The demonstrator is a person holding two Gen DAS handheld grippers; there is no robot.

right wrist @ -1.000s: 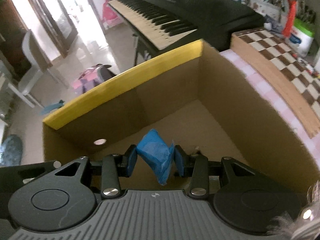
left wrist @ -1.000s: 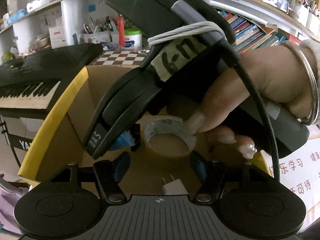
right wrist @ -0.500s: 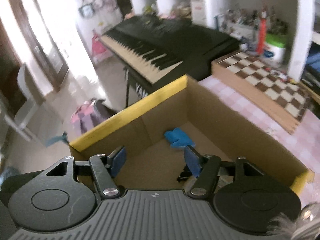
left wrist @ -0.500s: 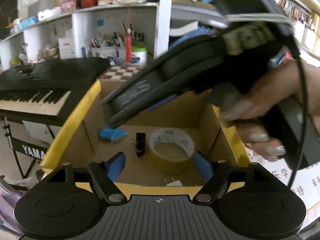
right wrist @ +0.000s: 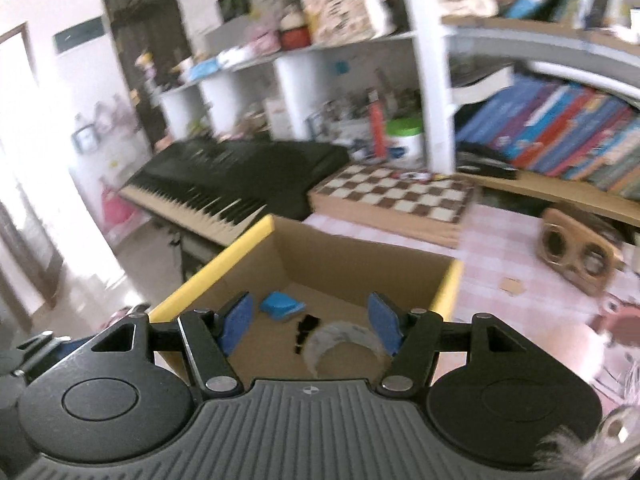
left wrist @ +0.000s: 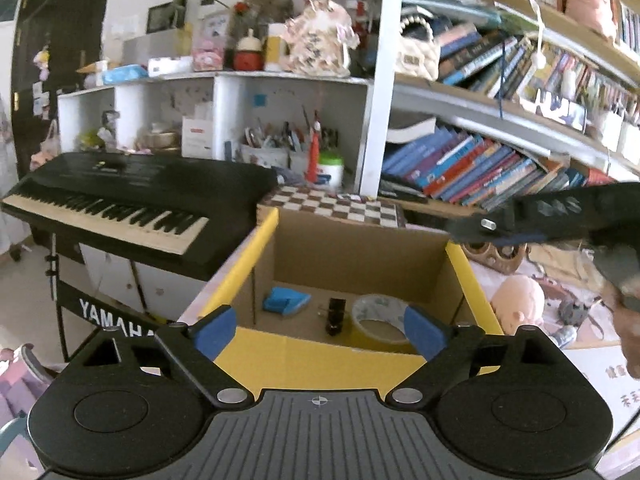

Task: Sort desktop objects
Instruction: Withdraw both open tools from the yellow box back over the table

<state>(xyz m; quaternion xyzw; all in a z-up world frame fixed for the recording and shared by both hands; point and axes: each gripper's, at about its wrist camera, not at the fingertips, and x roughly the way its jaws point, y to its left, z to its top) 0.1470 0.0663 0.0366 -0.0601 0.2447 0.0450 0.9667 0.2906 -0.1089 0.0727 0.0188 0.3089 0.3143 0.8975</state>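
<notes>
Two hand-held grippers hang above an open cardboard box (left wrist: 352,256) with yellow-taped rims, both empty: the left gripper (left wrist: 320,326) has its blue pads wide apart and its jaws are opening, with nothing pressed between them; the right gripper (right wrist: 310,322) has its pads parted too, clamped on nothing. The sorted things lie on the box floor: a blue packet (left wrist: 285,300) toward 10 o'clock, a small black object (left wrist: 335,316) near the centre, and a roll of tape (left wrist: 378,316) toward 3 o'clock, close to the right wall. In the left view the right gripper's dark body (left wrist: 560,216) juts in at 3 o'clock, level with the box's far right corner. The main risk, judged from this, is a knock: two tools working over one narrow opening could clip each other or catch a yellow rim and shove the box toward the keyboard (left wrist: 120,204) at 9 o'clock. The right view is smeared, so nearness there is hard to read. More clutter, including a wooden holder (right wrist: 576,256) and a chessboard (right wrist: 396,196), sits at 1 to 3 o'clock on the pink cloth, and a hasty reach could sweep it aside.
</notes>
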